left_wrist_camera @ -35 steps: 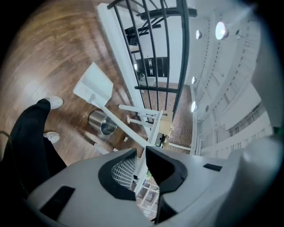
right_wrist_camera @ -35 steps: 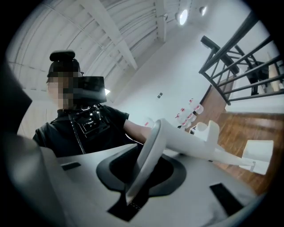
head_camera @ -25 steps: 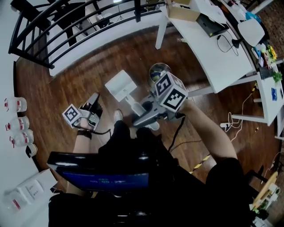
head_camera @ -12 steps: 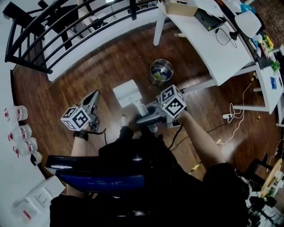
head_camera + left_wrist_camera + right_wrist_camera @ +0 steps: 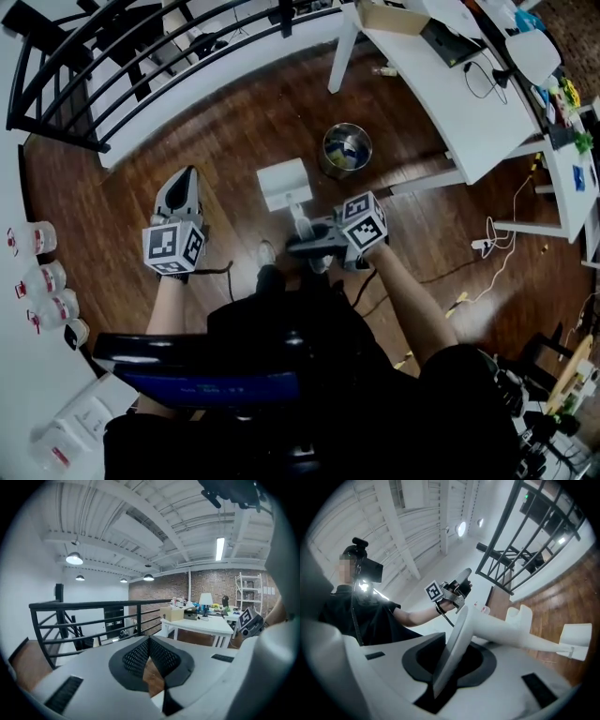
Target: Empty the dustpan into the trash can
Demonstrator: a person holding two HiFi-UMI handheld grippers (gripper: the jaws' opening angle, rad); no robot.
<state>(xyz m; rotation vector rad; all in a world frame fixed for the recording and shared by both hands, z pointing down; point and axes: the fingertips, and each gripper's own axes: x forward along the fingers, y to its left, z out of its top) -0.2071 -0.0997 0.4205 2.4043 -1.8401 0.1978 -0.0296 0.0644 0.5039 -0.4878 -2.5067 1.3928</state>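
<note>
The white dustpan (image 5: 284,182) hangs over the wood floor, just left of the round metal trash can (image 5: 346,150), which has litter inside. Its long handle (image 5: 302,221) runs back into my right gripper (image 5: 302,246), which is shut on the handle's flat end. In the right gripper view the handle end (image 5: 452,644) stands edgewise between the jaws, and the pan (image 5: 575,641) shows far right. My left gripper (image 5: 183,178) is raised at the left, shut, with nothing in it. In the left gripper view the left gripper (image 5: 150,649) has its pads together.
A black railing (image 5: 141,66) runs along the floor's far edge. A white desk (image 5: 441,84) with clutter stands right of the trash can, cables (image 5: 487,253) trailing beneath. Several small jars (image 5: 42,281) line a white surface at the left.
My right gripper has sunk with the dustpan, which now shows smaller beside the can. My left gripper has risen and rolled, turning its marker cube to face up.
</note>
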